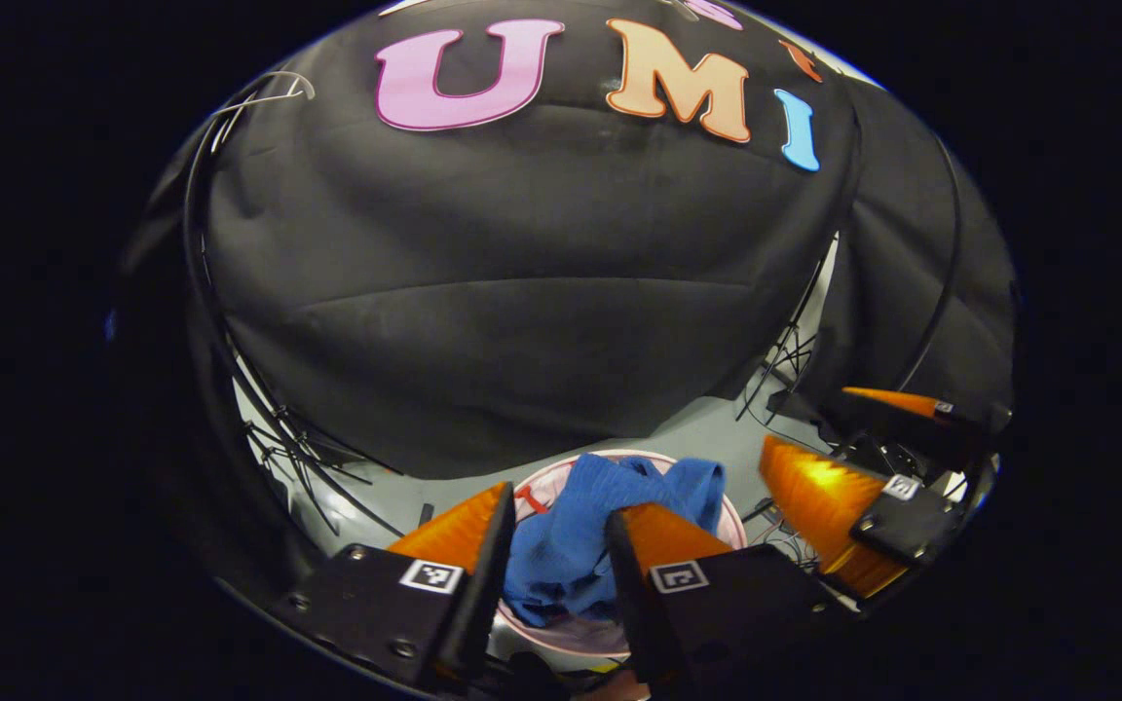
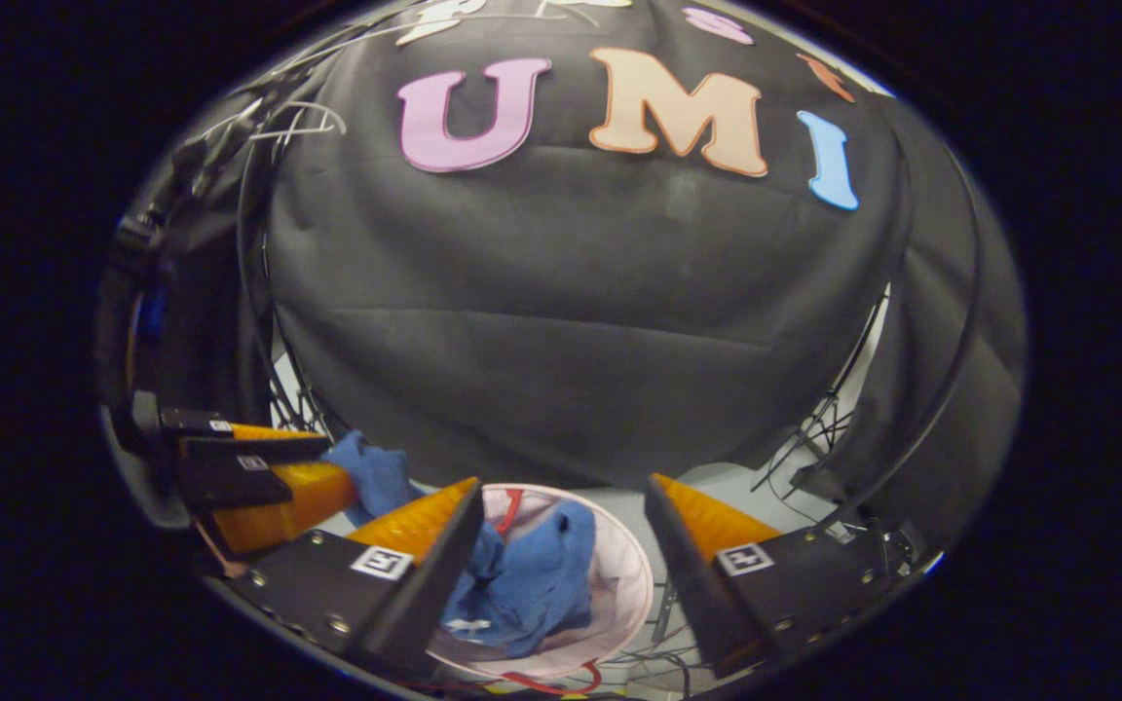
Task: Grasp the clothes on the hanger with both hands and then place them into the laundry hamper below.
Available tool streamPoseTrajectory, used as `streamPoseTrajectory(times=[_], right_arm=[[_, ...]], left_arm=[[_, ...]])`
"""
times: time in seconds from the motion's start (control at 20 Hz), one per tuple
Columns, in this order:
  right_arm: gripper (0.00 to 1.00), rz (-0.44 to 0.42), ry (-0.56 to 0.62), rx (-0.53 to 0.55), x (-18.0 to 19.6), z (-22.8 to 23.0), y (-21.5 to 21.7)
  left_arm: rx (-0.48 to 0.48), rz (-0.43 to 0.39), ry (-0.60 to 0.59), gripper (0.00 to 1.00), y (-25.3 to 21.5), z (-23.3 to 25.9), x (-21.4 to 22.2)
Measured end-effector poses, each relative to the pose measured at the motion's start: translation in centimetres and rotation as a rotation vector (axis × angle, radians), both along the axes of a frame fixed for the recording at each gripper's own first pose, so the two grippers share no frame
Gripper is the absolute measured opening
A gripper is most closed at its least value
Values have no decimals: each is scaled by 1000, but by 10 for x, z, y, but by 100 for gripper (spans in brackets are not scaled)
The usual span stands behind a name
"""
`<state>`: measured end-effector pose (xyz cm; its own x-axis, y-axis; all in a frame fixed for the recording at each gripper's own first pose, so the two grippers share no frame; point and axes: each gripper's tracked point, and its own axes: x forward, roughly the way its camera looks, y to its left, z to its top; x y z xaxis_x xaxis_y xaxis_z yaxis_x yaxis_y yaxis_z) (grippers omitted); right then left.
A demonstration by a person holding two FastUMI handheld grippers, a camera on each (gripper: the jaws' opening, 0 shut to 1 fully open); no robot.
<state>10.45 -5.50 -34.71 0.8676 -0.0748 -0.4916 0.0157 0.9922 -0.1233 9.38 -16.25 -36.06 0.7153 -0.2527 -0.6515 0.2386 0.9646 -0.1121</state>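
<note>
I'm looking down along my left gripper (image 1: pixel 556 521) and its fingers are standing apart, with the blue garment (image 1: pixel 580 531) bulging up between them. I cannot tell whether both fingers are actually pressing on the cloth or just framing it. The garment is sitting bunched in the laundry hamper (image 1: pixel 736 526), whose pale round rim is showing on the grey floor (image 1: pixel 707 428) right under my fingertips.

Off to the right in the left gripper view, my right gripper (image 1: pixel 814 428) is hovering beside the hamper, its two fingers spread wide with nothing between them.

Switching to the right gripper view, my right gripper (image 2: pixel 566 497) is gaping open over the hamper (image 2: pixel 634 574). The blue garment (image 2: pixel 542 574) is lying crumpled inside, heaped toward the left side of the basket, and a red handle loop (image 2: pixel 512 506) is peeking over the far rim. At the left edge my left gripper (image 2: pixel 317 453) is reaching in, and a fold of the blue cloth is sitting right at its tips, lifted above the hamper's rim. Black cables (image 2: pixel 814 428) are trailing across the floor (image 2: pixel 746 487) by the back wall.
</note>
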Motion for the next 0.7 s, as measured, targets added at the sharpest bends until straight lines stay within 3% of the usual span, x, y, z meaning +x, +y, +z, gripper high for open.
streamPoseTrajectory(times=[0.05,0.2,0.3,0.7], right_arm=[[98,-2,-18,8,-2,15,2],[99,-5,-67,19,-2,48,2],[99,-12,-106,36,-3,71,3],[98,-24,-307,65,-3,184,4]], left_arm=[[-14,-1,2,61,1,6,-4],[-33,-6,-102,78,6,58,4],[-74,1,-166,100,7,95,6],[-109,49,-399,97,41,218,5]])
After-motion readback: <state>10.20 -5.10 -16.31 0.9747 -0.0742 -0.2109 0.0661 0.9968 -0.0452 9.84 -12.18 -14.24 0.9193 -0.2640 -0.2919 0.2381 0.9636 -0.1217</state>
